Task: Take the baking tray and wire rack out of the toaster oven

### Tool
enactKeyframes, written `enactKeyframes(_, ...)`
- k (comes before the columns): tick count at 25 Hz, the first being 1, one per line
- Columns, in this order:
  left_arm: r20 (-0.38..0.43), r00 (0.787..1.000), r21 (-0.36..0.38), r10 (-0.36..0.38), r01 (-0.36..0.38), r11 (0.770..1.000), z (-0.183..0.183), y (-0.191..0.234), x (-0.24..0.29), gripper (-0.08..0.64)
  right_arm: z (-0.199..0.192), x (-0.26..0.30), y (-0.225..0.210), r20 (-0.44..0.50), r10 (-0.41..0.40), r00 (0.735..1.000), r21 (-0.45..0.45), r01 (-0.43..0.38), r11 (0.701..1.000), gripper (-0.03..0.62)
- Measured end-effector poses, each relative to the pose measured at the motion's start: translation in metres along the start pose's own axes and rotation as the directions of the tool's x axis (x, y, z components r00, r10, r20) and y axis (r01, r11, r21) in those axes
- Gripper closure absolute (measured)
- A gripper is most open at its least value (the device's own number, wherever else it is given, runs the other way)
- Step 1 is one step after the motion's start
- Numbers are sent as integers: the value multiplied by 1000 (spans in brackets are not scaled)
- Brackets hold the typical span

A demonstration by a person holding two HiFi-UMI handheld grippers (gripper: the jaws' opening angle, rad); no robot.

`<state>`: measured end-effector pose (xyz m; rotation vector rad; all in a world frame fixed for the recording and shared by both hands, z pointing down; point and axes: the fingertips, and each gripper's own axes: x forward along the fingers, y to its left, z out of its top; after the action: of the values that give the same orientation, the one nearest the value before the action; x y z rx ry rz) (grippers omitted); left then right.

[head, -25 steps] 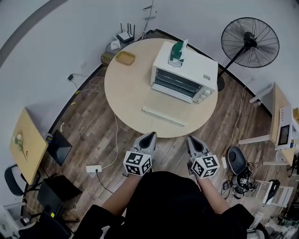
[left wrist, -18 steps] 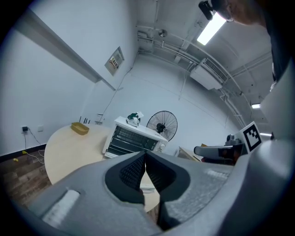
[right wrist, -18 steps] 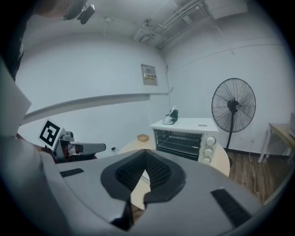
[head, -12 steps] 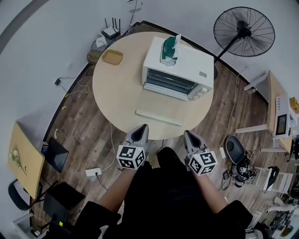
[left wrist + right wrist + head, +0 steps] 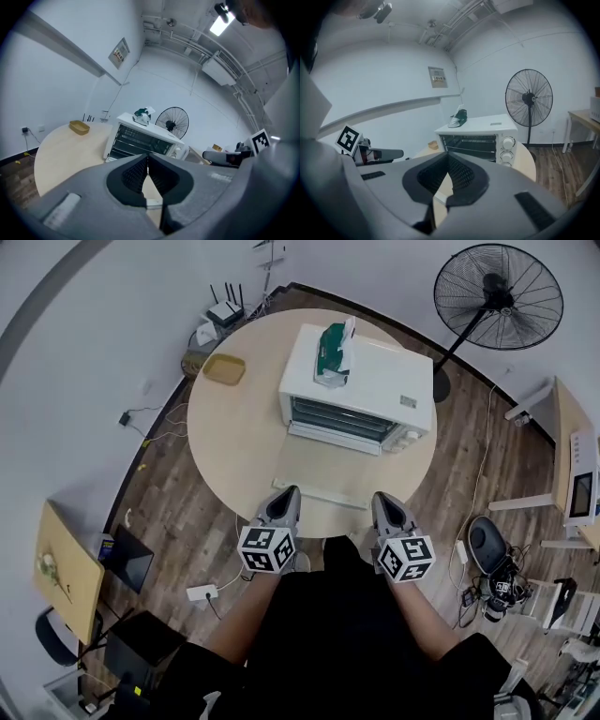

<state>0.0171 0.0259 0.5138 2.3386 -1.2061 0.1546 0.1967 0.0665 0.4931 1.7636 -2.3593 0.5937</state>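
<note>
Both claws hover at the near edge of the round desk, side by side. The left claw and the right claw each have their jaws pressed together with nothing between them. The toaster oven stands toward the desk's far edge, its front facing them. Its door seems to be let down, with a white handle lying close to the near edge. The wire rack shows as thin bars inside the opening. The baking tray is presumably in there too, but I cannot pick it out.

The risks, as I judge them:
- Closed jaws would only push the rack deeper.
- A one-sided pull could tilt it or drag the oven.
- Any jolt could shake the green packet off the roof.
- The lowered door sits in the reaching path.

Count: two claws, one oven, one packet, one yellow dish at the left edge, and one fan on the floor.
</note>
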Motion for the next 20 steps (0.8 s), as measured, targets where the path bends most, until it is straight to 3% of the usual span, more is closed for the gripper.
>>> enactKeyframes(3,2,1000,-54,-1,1,999,2,6,27,538,0,27,-17,-7,22,1000,32,-22,999,595)
enactKeyframes(5,56,998,-124,-22,29,992,7,11,46,538,-8,50,-25,-32,61,998,80,-59,995,595)
enactKeyframes(8,127,992,-277,-24,58,959,7,25,71,538,-24,77,-38,-50,103,993,175,-93,980,595)
enactKeyframes(11,131,991,-383,13,39,923,-4,43,99,538,-34,102,-51,-37,135,990,266,-121,956,595)
enactKeyframes(18,128,992,-499,9,56,865,-22,58,155,538,-51,150,-74,-18,177,984,421,-153,894,590)
enactKeyframes(20,122,993,-515,9,55,855,-26,61,170,537,-55,164,-79,-13,180,984,451,-154,879,556)
